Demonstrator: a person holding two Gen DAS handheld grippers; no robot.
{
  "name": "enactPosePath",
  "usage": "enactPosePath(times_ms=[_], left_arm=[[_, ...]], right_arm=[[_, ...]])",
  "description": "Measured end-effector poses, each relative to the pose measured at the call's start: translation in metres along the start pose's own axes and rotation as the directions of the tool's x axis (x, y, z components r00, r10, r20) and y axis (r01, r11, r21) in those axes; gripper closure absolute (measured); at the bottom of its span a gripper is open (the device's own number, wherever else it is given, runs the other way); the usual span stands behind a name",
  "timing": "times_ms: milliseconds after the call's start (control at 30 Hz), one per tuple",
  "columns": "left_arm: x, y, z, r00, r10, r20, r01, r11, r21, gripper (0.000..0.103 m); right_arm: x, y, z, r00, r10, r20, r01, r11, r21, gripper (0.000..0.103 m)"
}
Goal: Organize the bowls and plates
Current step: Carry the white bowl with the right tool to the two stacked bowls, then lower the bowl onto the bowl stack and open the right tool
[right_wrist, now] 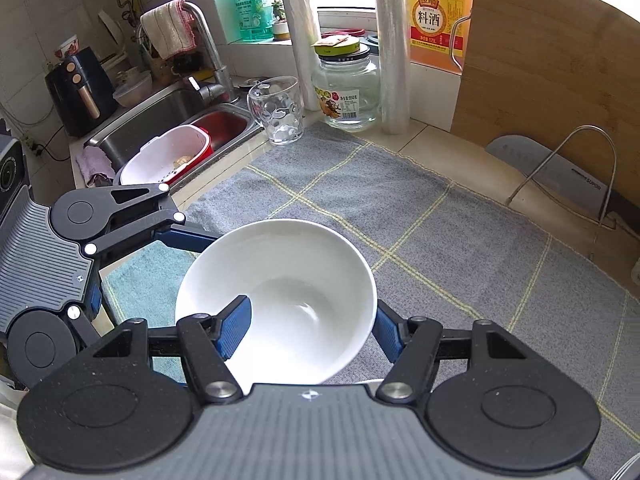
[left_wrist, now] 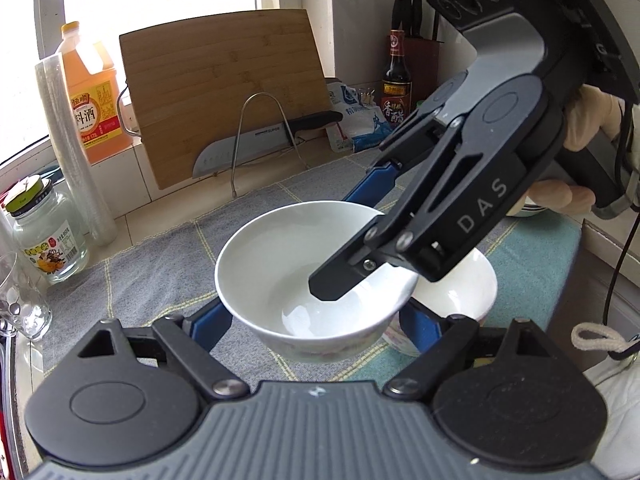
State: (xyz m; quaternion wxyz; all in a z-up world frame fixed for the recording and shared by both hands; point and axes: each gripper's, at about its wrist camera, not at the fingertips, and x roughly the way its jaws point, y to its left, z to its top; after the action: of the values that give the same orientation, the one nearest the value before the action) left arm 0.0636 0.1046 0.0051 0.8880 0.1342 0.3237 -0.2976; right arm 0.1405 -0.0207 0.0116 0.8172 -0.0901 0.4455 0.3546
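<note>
A white bowl [left_wrist: 280,264] [right_wrist: 304,280] hangs a little above the grey checked mat [left_wrist: 152,272] [right_wrist: 440,240]. My right gripper [left_wrist: 348,240] [right_wrist: 310,320] is shut on its wall, with one finger inside and one outside. It reaches in from the upper right in the left wrist view. My left gripper [left_wrist: 316,320] stands half apart, and its blue fingers [left_wrist: 208,326] press on the bowl's lower sides. One of those fingers [right_wrist: 184,238] meets the bowl's far left rim. A second white bowl [left_wrist: 468,284] with a flower pattern sits on the mat just behind.
Against the back wall lean a bamboo cutting board [left_wrist: 224,88] and a knife [left_wrist: 256,140]. An orange bottle [left_wrist: 88,92], a jar [left_wrist: 44,236] and a glass [right_wrist: 278,110] line the mat's edge. The sink [right_wrist: 160,120] holds a white colander [right_wrist: 164,156]. A gloved hand [left_wrist: 584,120] holds the right gripper.
</note>
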Motion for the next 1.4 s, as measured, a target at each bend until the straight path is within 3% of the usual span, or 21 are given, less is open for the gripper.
enactPosePath(times_ms=[733, 1400], left_arm=[[0.033, -0.051, 0.026, 0.988, -0.152, 0.001, 0.151, 0.985, 0.086, 0.013], [0.050, -0.055, 0.015, 0.988, -0.136, -0.072, 0.141, 0.988, 0.071, 0.013]], right_arm=[[-0.059, -0.033, -0.058, 0.990, -0.136, 0.030, 0.131, 0.983, 0.130, 0.032], [-0.038, -0.042, -0.073, 0.995, -0.102, -0.010, 0.103, 0.983, 0.153, 0.032]])
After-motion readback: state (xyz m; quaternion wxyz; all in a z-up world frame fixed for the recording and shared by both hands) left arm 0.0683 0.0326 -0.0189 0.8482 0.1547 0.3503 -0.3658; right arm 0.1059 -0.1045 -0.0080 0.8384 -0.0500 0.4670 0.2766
